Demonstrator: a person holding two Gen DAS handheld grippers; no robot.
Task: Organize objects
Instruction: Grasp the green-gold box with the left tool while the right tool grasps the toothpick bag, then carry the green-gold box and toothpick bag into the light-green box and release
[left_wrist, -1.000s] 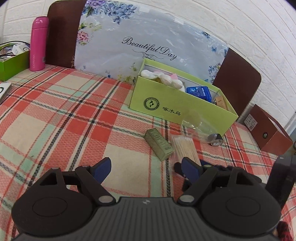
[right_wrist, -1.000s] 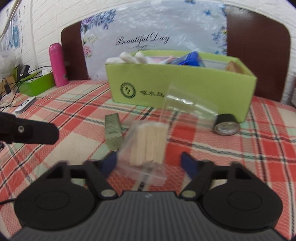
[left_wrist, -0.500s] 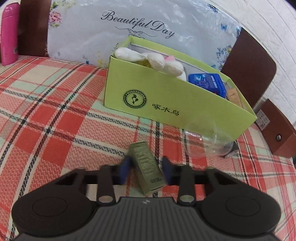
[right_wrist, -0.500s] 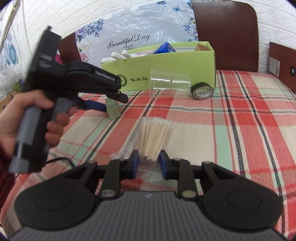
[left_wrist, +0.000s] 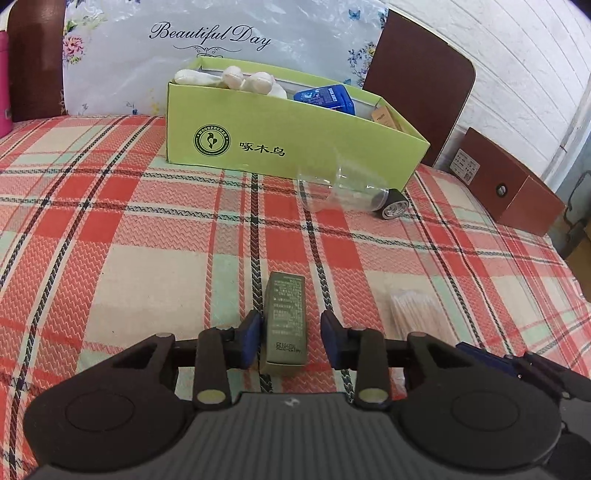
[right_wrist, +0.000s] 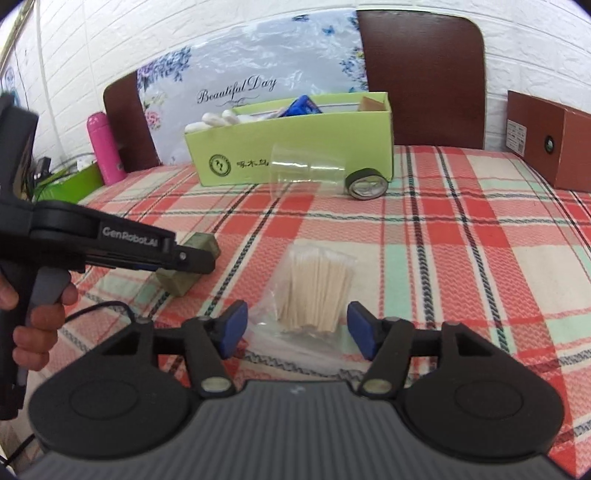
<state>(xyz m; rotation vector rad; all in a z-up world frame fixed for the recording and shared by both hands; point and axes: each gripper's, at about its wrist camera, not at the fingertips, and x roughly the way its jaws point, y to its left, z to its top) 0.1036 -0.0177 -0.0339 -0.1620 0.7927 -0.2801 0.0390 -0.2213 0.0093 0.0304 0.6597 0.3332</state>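
A small olive-green carton (left_wrist: 286, 317) lies on the plaid cloth between the fingers of my left gripper (left_wrist: 291, 341). Its jaws are opening, and a gap shows between the carton and the right pad. A clear bag of thin wooden sticks (right_wrist: 314, 291) lies flat between the fingers of my right gripper (right_wrist: 297, 332). Those jaws are opening too, and both pads stand clear of the bag. The lime-green cardboard box (left_wrist: 295, 147) stands further back, holding white gloves and a blue pack. In the right wrist view, a hand holds the left gripper (right_wrist: 195, 260) over the carton (right_wrist: 173, 284).
A clear plastic cup (left_wrist: 332, 188) lies on its side in front of the lime box, with a black tape roll (left_wrist: 393, 205) beside it. A brown box (left_wrist: 509, 184) sits at the right edge. A pink bottle (right_wrist: 103, 147) stands far left. Chair backs line the wall.
My left gripper came down around the olive carton, closed on it, then loosened. My right gripper drew the stick bag back from the lime box, pinched it, and has spread wide.
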